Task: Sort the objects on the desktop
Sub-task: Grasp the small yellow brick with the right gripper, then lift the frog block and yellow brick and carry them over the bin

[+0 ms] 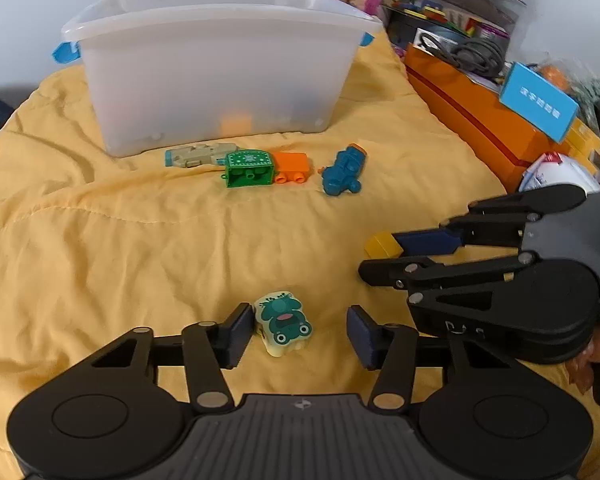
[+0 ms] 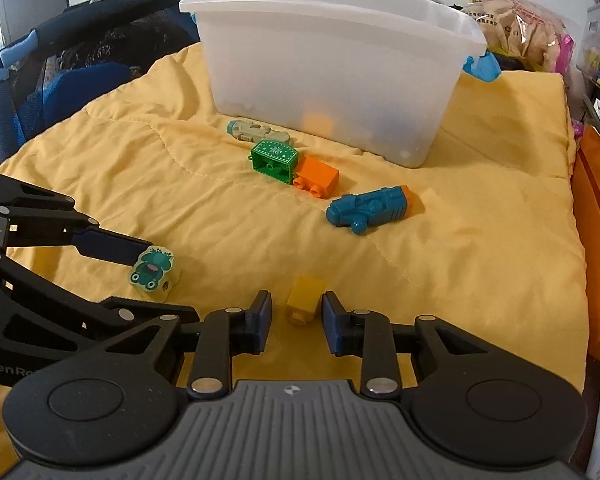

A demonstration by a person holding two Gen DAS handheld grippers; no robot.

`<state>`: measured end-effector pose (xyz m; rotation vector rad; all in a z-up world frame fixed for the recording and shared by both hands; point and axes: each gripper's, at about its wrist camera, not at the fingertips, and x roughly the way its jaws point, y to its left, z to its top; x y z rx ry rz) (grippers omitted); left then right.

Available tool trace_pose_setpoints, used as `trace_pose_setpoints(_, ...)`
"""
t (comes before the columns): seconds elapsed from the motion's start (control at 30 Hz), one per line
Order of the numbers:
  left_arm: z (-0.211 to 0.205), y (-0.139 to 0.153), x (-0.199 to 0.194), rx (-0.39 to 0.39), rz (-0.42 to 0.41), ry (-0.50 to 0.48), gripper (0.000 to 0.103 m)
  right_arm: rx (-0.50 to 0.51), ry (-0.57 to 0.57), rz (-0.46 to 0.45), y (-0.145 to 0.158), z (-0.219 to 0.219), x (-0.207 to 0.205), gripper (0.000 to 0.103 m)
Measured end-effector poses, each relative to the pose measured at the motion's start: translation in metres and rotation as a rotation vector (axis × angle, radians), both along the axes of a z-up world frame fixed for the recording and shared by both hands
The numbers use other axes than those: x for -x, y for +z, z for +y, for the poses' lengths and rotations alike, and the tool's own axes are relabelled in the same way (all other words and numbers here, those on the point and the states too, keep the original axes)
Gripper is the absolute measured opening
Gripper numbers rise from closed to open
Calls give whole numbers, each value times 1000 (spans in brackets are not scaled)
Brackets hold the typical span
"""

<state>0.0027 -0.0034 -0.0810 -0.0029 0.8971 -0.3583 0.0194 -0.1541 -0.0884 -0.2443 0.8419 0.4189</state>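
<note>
Your left gripper (image 1: 298, 330) brackets the frog eraser (image 1: 283, 323), fingers apart; right gripper (image 2: 296, 322) straddles the yellow brick (image 2: 304, 298), unclamped. Four toys wait at twelve o'clock before the bin (image 1: 220, 68).

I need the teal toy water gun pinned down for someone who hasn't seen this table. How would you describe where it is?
Start at the translucent white bin on the yellow blanket. A row of small toys lies in front of it: a beige gun, a green block, an orange block. The teal water gun ends that row, lying apart, the only blue-green one with an orange tip.
</note>
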Motion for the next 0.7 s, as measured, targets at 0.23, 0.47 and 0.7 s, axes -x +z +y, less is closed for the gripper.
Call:
trace_pose_setpoints(0.23, 3, 2, 7, -74, -11, -14, 33, 39, 20, 9, 3, -4, 8, 17)
trace_pose_setpoints(0.47, 8, 2, 18, -52, -21, 17, 34, 29, -20, -7, 0, -7, 11, 26)
trace_pose_setpoints(0.7, 13, 9, 25, -41, -63, 5, 31, 18, 4, 26, 3, -1, 23, 17)
